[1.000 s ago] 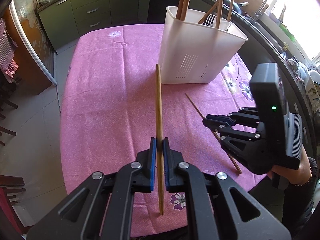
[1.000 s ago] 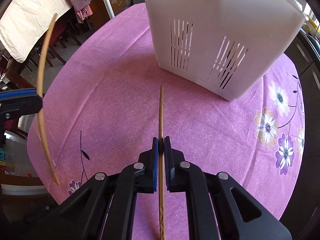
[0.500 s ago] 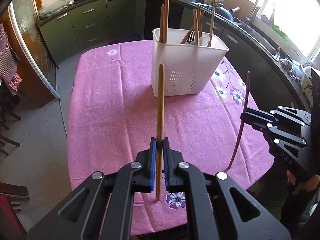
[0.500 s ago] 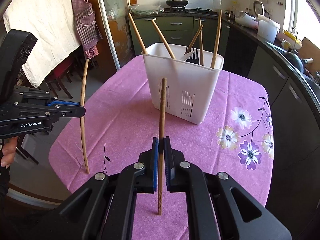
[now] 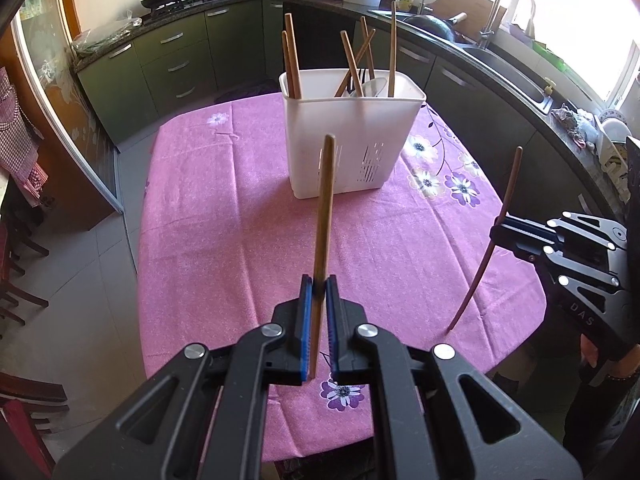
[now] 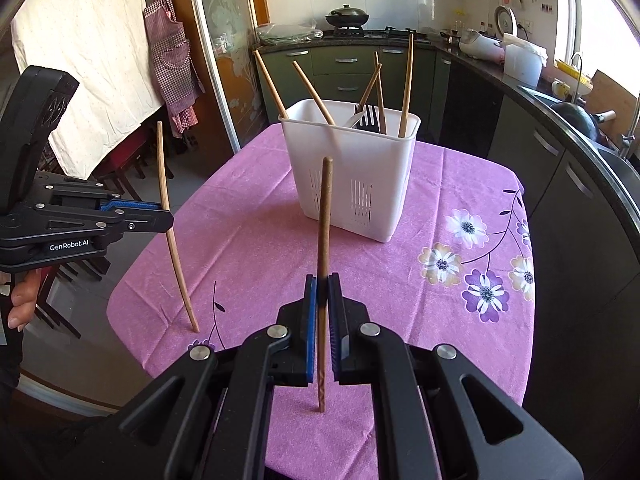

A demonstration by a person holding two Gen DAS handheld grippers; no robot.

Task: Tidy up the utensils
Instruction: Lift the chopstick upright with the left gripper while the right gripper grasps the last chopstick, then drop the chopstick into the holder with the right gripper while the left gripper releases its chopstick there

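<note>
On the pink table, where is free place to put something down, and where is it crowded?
The tablecloth is bare in front of the white holder and to its left, up to the table edges. Crowded: inside the holder, where chopsticks and a spatula stand.

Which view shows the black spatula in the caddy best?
The right wrist view: the spatula's slotted head stands clear above the caddy rim. In the left wrist view only a dark sliver shows behind chopsticks.
</note>
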